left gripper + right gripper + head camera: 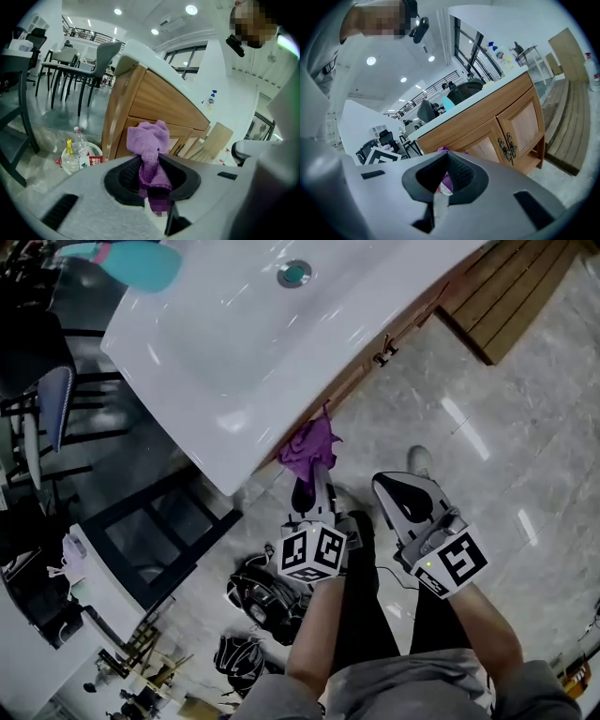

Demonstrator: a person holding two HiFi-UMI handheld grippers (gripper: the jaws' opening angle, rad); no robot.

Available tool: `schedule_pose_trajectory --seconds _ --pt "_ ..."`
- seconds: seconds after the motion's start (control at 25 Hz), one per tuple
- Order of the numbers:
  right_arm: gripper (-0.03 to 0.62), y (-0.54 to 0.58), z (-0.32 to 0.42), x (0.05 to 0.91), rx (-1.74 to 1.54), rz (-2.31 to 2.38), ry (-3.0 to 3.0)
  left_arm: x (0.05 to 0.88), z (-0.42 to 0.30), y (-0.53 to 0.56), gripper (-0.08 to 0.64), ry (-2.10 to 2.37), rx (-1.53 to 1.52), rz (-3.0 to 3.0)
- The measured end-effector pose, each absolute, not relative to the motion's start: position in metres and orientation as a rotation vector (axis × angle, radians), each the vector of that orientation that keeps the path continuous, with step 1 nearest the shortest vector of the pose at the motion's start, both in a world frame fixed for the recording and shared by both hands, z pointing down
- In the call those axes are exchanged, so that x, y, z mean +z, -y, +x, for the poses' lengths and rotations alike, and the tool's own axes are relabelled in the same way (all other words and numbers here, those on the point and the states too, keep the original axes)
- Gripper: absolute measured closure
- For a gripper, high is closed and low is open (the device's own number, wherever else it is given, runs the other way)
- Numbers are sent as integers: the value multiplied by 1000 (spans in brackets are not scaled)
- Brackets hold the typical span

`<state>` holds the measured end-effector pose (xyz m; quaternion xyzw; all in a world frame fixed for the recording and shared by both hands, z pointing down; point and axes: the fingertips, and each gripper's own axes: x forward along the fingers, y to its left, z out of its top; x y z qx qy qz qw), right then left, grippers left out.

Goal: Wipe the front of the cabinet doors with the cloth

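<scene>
Pinching purple cloth (312, 444), left hand-held gripper (312, 486) pointed at cabinet (394, 326); right hand-held gripper (390, 487) alongside, jaws together.

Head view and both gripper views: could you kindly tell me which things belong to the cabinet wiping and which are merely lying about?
For the job: purple cloth, clamped in the left gripper; wooden cabinet doors.
Lying about: basket of plastic bottles; spray bottle; wooden planks; chairs.
</scene>
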<state>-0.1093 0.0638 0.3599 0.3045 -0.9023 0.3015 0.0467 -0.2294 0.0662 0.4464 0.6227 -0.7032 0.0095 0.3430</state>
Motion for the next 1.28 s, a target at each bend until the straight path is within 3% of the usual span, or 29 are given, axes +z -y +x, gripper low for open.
schedule_pose_trajectory --seconds 0.24,0.64,1.28 --pt "583 -57 -101 383 954 989 2742 464 -236 -53 479 1857 42 1562" --pt "583 -73 -93 409 1004 998 2707 475 -245 -44 482 1858 -247 1334" --pt "583 -60 -91 416 994 1014 2721 501 -248 -37 482 1866 -249 1316"
